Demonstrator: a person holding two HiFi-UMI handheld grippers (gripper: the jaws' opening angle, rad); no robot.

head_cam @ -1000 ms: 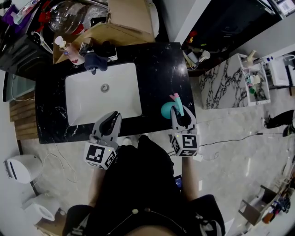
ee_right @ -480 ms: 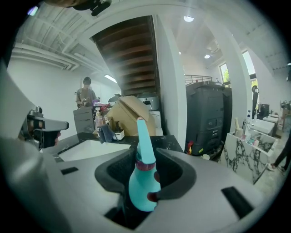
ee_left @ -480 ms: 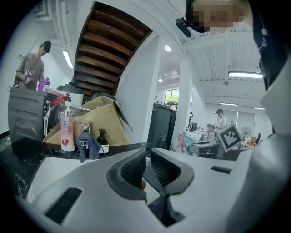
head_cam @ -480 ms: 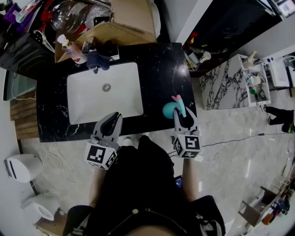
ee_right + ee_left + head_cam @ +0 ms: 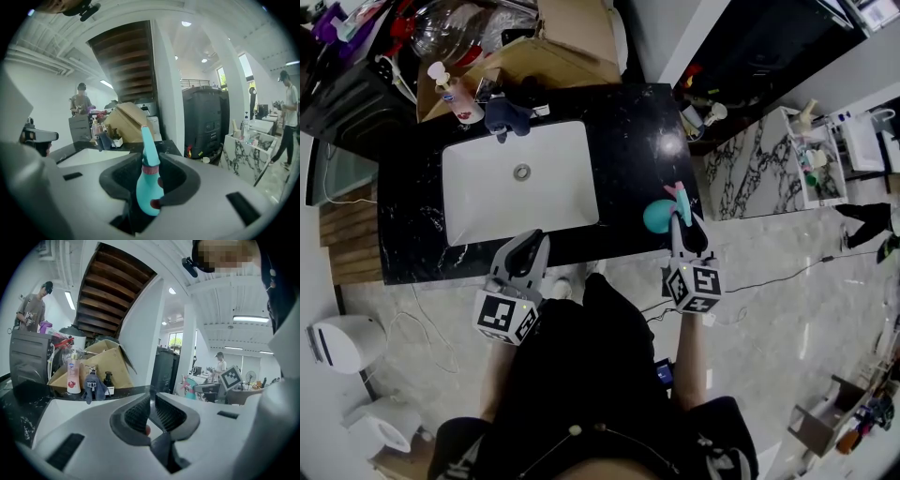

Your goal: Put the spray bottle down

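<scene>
- the bottle [image 5: 149, 187] stands upright, nozzle up, between the closing jaws of the right gripper [image 5: 686, 232], pads on its body, over the counter's [image 5: 637, 141] near right corner.
- the left gripper [image 5: 152, 401] is pinched together, empty, well apart from the bottle.
- only the head view shows the counter below the bottle; i cannot tell if they touch.

One spray bottle [image 5: 657, 216], one sink [image 5: 487, 192]

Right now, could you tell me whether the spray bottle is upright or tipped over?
Upright: the spray bottle has its nozzle pointing up, leaning slightly, and its body sits between the closing jaws of the right gripper.
</scene>
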